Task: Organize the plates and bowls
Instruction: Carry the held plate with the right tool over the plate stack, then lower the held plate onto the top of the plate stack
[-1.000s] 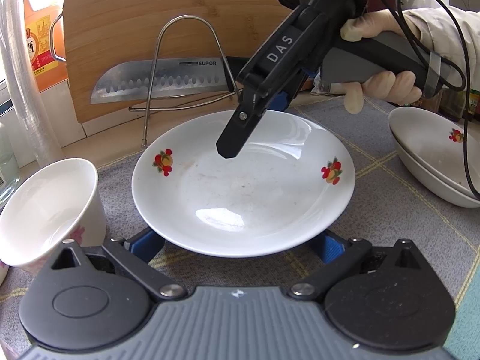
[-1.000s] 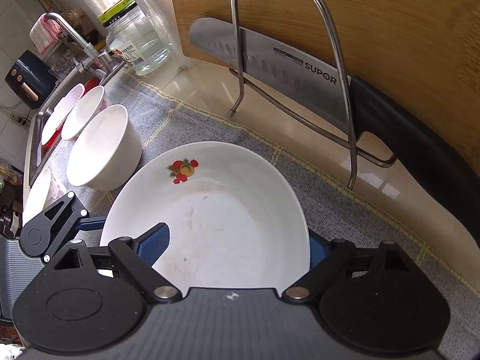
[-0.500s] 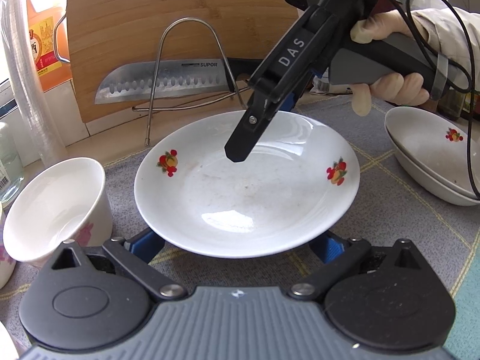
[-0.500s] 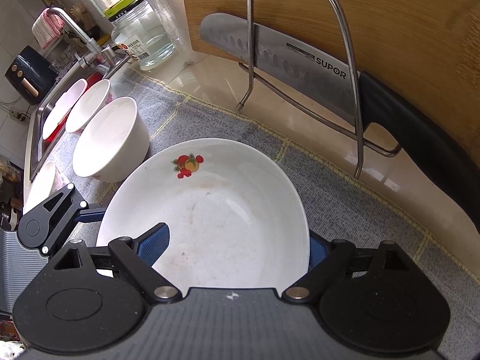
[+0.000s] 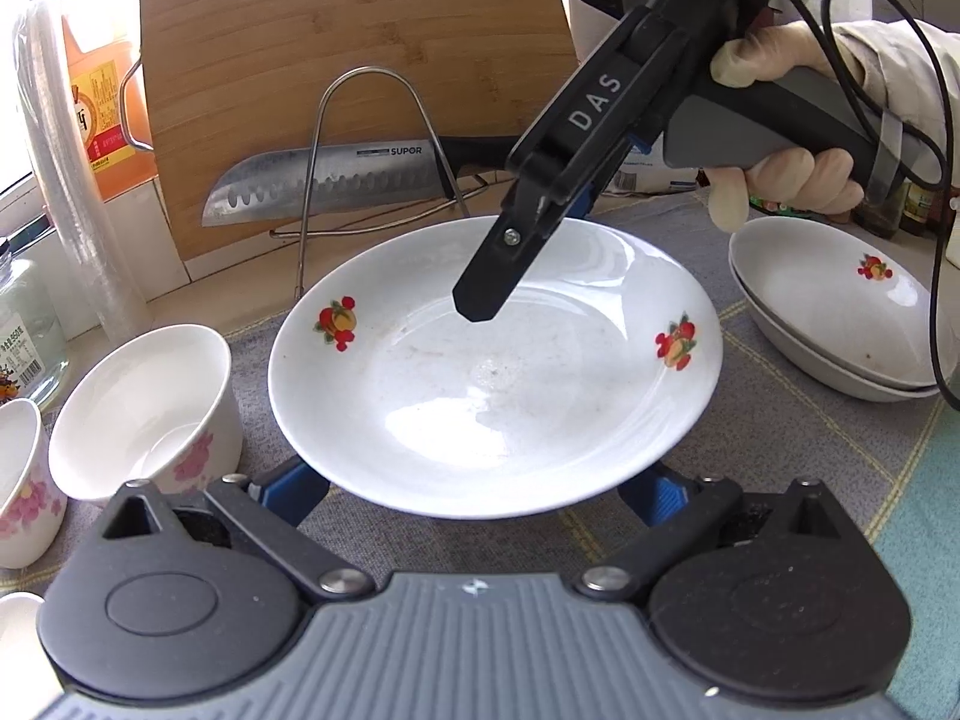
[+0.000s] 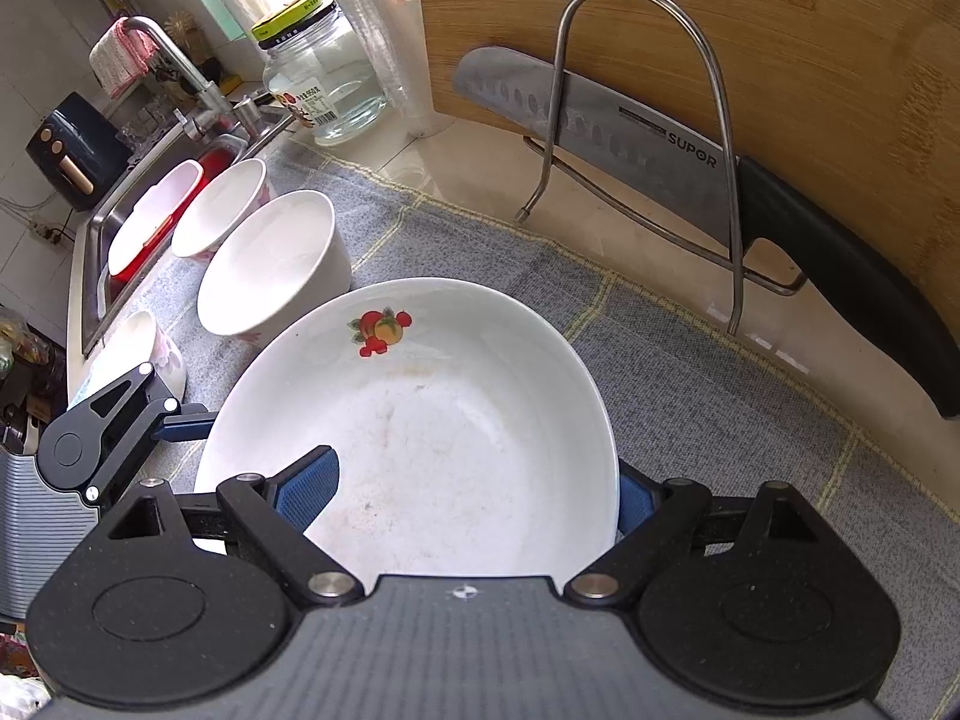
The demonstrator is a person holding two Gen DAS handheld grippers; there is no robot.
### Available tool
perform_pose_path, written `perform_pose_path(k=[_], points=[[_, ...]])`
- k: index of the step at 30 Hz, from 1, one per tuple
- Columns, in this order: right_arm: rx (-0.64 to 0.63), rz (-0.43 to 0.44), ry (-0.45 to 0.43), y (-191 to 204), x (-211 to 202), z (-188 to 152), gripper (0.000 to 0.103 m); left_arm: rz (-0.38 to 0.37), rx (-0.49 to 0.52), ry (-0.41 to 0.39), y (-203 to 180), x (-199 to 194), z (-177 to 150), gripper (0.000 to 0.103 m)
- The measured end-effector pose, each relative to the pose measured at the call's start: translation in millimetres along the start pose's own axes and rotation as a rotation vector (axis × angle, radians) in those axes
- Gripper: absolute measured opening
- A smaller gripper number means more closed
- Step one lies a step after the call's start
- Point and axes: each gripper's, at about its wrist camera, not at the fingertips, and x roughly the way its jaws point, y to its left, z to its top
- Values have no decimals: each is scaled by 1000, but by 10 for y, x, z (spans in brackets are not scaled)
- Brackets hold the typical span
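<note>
A white plate with fruit decals (image 5: pixel 492 372) is lifted off the grey mat; it also shows in the right wrist view (image 6: pixel 432 444). My right gripper (image 6: pixel 468 495) is shut on its far rim, one finger inside the plate, one outside. In the left wrist view the right gripper (image 5: pixel 528 240) reaches down onto the plate's far edge. My left gripper (image 5: pixel 480 489) is open, its blue pads under the plate's near edge. Two stacked fruit plates (image 5: pixel 840 312) sit at the right. White flowered bowls (image 5: pixel 144 414) stand at the left, also in the right wrist view (image 6: pixel 270 264).
A wire rack (image 6: pixel 648 138) holds a Supor knife (image 6: pixel 600 126) against a bamboo cutting board (image 6: pixel 780 30). A glass jar (image 6: pixel 324 84) and a plastic roll stand behind the bowls. A sink (image 6: pixel 120 222) with a red basin lies far left.
The plate and my right gripper have shifted a little toward the right and away from the rack. More of the bowls at the left has come into view.
</note>
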Motion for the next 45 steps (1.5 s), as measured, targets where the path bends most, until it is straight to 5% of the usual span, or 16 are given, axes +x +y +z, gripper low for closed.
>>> perform_pose_path(k=[18,45], points=[[58,-35,-73,202,-582,-567,94,-63,99,-8,-314,-381,117,101],[387,-272,-215,-239,-1645,-1903,95,-394,366,-68,-1220,2,507,101]])
